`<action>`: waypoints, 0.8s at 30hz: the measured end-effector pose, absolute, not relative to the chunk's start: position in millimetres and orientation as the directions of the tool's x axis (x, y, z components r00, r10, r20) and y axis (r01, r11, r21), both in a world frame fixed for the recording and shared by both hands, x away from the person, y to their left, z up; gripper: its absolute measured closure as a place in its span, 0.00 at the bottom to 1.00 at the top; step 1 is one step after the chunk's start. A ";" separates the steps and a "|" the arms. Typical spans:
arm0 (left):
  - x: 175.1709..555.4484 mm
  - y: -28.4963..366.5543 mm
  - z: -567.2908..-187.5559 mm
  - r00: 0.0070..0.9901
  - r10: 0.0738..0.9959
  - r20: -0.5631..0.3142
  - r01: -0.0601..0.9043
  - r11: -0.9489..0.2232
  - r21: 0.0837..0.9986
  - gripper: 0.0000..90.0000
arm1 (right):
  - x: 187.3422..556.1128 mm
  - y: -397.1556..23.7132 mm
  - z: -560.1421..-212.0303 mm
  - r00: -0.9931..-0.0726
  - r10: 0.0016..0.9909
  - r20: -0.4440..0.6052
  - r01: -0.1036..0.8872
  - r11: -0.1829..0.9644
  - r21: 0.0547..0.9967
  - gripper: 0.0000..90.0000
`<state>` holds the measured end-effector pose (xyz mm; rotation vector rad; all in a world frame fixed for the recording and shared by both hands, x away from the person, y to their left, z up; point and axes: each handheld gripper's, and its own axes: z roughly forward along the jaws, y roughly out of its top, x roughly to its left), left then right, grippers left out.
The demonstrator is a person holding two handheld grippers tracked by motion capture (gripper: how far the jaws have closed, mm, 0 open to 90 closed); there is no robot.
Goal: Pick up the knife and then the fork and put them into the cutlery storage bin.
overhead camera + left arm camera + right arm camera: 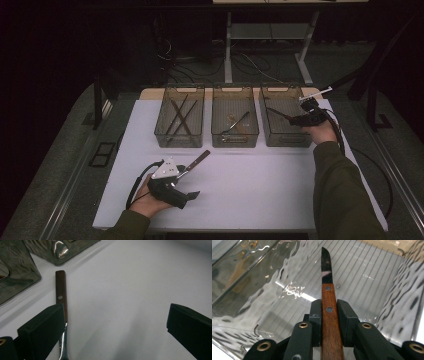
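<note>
Three bins partly sorted: my right gripper, clenched on the wooden-handled knife, hangs inside the right bin pending release, while my left gripper gapes beside the table's last utensil.

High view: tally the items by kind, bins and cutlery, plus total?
Clear bins: 3, left bin, middle bin, right bin
Chopsticks in the left bin: 2
Utensils in the middle bin: 2, kinds unclear
Wood-handled utensil on the table: 1
Wood-handled knife in the right hand-held gripper: 1
Total: 9
</note>
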<state>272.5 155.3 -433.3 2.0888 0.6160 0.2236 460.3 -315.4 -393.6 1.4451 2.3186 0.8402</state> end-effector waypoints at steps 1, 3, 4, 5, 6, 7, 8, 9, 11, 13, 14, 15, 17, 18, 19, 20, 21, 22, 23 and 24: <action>272.5 155.3 -433.3 0.859 0.507 -0.076 0.341 -0.455 0.823 0.01 | 460.2 -314.8 -394.3 -0.456 0.888 0.063 0.725 0.330 0.604 0.83; 272.4 155.3 -433.4 0.859 0.506 -0.075 0.341 -0.456 0.822 0.01 | 460.5 -314.9 -395.7 -0.455 0.888 0.068 0.732 0.330 0.595 0.83; 272.5 155.2 -433.5 0.859 0.506 -0.076 0.341 -0.456 0.822 0.01 | 460.8 -315.2 -396.6 -0.456 0.887 0.069 0.733 0.330 0.594 0.82; 272.5 155.2 -433.6 0.860 0.505 -0.076 0.341 -0.458 0.821 0.01 | 460.7 -315.4 -397.0 -0.454 0.888 0.073 0.733 0.326 0.597 0.80; 272.4 155.1 -433.7 0.860 0.505 -0.076 0.342 -0.459 0.820 0.01 | 460.6 -316.0 -396.7 -0.455 0.888 0.068 0.726 0.325 0.606 0.75; 272.4 155.0 -433.8 0.859 0.505 -0.078 0.344 -0.458 0.820 0.01 | 460.3 -316.4 -395.9 -0.450 0.890 0.071 0.725 0.317 0.612 0.73; 272.3 154.8 -433.9 0.859 0.506 -0.080 0.345 -0.456 0.820 0.01 | 460.0 -316.9 -395.2 -0.450 0.889 0.083 0.727 0.311 0.612 0.69; 272.3 154.8 -434.0 0.859 0.506 -0.080 0.345 -0.456 0.820 0.01 | 460.1 -317.6 -394.9 -0.458 0.886 0.075 0.718 0.319 0.618 0.66; 272.3 154.9 -433.9 0.858 0.507 -0.080 0.345 -0.456 0.820 0.01 | 458.6 -318.6 -393.0 -0.451 0.889 0.080 0.717 0.308 0.625 0.61; 272.1 154.8 -434.0 0.855 0.512 -0.084 0.351 -0.451 0.821 0.01 | 456.0 -320.0 -390.7 -0.450 0.887 0.103 0.715 0.289 0.637 0.54; 272.3 154.9 -434.0 0.855 0.512 -0.082 0.350 -0.452 0.821 0.01 | 454.4 -320.4 -389.7 -0.451 0.886 0.110 0.713 0.283 0.642 0.52; 272.4 154.9 -434.1 0.855 0.512 -0.081 0.349 -0.453 0.820 0.01 | 452.7 -320.6 -388.6 -0.458 0.882 0.114 0.709 0.284 0.645 0.50; 272.7 154.9 -434.1 0.857 0.510 -0.079 0.347 -0.456 0.819 0.01 | 446.9 -320.1 -384.7 -0.470 0.875 0.113 0.698 0.290 0.655 0.44; 272.7 154.9 -434.2 0.856 0.510 -0.079 0.347 -0.456 0.819 0.01 | 443.2 -319.9 -382.9 -0.477 0.871 0.117 0.689 0.288 0.666 0.42; 272.7 154.9 -434.2 0.856 0.511 -0.079 0.348 -0.457 0.819 0.01 | 439.2 -319.7 -380.9 -0.487 0.864 0.124 0.678 0.285 0.678 0.40; 272.8 154.9 -434.2 0.856 0.512 -0.076 0.348 -0.459 0.818 0.01 | 434.6 -319.5 -378.8 -0.496 0.859 0.128 0.667 0.283 0.690 0.38; 272.8 154.9 -434.2 0.854 0.515 -0.075 0.349 -0.459 0.817 0.01 | 429.4 -318.7 -376.6 -0.500 0.858 0.119 0.653 0.284 0.702 0.36; 272.7 154.8 -434.3 0.852 0.518 -0.078 0.353 -0.457 0.816 0.01 | 424.0 -318.0 -374.5 -0.503 0.857 0.110 0.643 0.286 0.711 0.34; 272.9 155.0 -434.3 0.851 0.519 -0.077 0.353 -0.457 0.816 0.01 | 418.7 -318.0 -372.9 -0.516 0.850 0.102 0.626 0.293 0.723 0.32; 272.9 155.0 -434.4 0.851 0.520 -0.078 0.354 -0.456 0.816 0.01 | 413.1 -317.9 -371.7 -0.525 0.844 0.107 0.613 0.289 0.735 0.31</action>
